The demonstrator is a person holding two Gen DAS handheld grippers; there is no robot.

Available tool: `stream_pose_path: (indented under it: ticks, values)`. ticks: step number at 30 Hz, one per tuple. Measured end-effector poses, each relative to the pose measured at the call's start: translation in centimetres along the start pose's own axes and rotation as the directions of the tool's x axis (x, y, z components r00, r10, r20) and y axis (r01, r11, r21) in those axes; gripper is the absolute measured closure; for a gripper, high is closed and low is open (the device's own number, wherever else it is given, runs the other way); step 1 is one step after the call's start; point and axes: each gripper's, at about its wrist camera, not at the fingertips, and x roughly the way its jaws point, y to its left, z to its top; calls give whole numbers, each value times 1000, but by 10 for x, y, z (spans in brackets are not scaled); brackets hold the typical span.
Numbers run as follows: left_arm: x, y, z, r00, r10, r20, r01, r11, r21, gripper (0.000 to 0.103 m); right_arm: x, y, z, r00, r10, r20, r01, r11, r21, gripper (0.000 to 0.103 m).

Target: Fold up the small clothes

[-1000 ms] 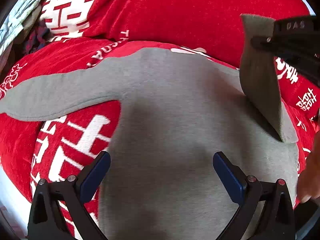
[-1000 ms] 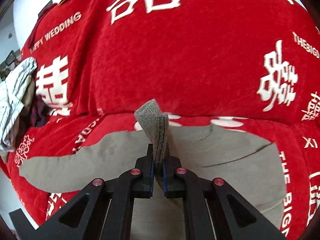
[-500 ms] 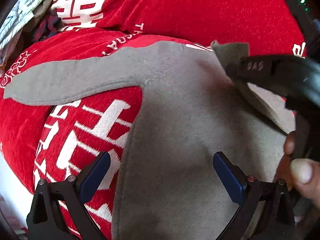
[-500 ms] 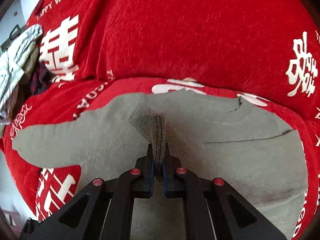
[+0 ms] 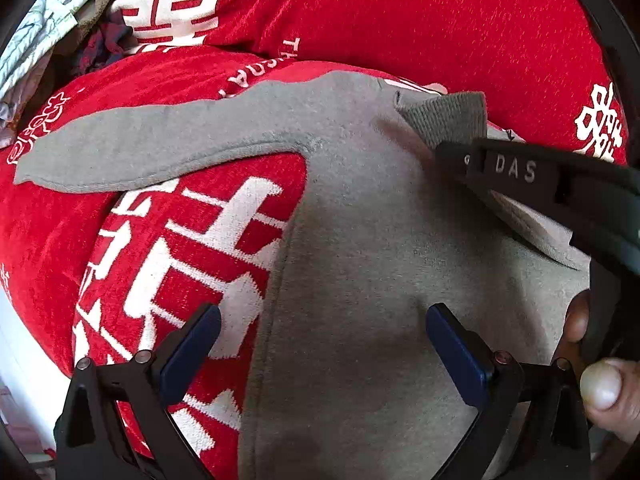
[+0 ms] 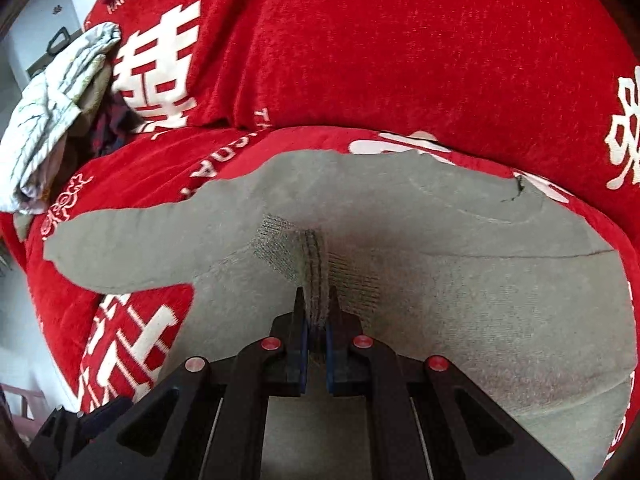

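A small grey long-sleeved top (image 5: 360,248) lies flat on a red sofa seat; it also shows in the right wrist view (image 6: 460,292). Its left sleeve (image 5: 132,148) stretches out to the left. My right gripper (image 6: 316,320) is shut on the ribbed cuff (image 6: 314,264) of the right sleeve and holds it over the middle of the top's body. In the left wrist view the cuff (image 5: 444,118) sticks out past the right gripper's black finger. My left gripper (image 5: 320,332) is open and empty, low over the top's lower left part.
The red sofa cover (image 6: 400,60) with white characters forms the seat and backrest behind the top. A pile of other clothes (image 6: 60,92) lies at the far left; it also shows in the left wrist view (image 5: 52,20). The seat's left edge (image 5: 24,280) drops off.
My right gripper has carried the cuff leftward and down over the top's body, folding the right sleeve across. My left gripper has shifted a little to the left, still open.
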Motion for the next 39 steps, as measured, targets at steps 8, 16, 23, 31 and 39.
stream_pose_path:
  ticks: [8,16,23,31,39]
  values:
    - [2,3,1,1000,0,-8,0,1000,-9,0,5,-1,-9,999,29,-33,-30,999,-20,96]
    - [-15,4,14,999,-9,31,9,1000,-19,0,-26,-38,-3,995,101,-16,-99,991,94,28]
    - [-24,-14,39,998,-31,62,33,999,-24,0,-72,-105,-7,995,65,72,-76,982,171,27]
    - [6,-118,49,997,-71,23,65,978,196,0,-49,-177,-41,992,-102,-77,118,958,260,27]
    - [43,-124,52,999,38,-12,-34,975,218,0,-76,-230,-44,988,-152,-21,152,946,287,27]
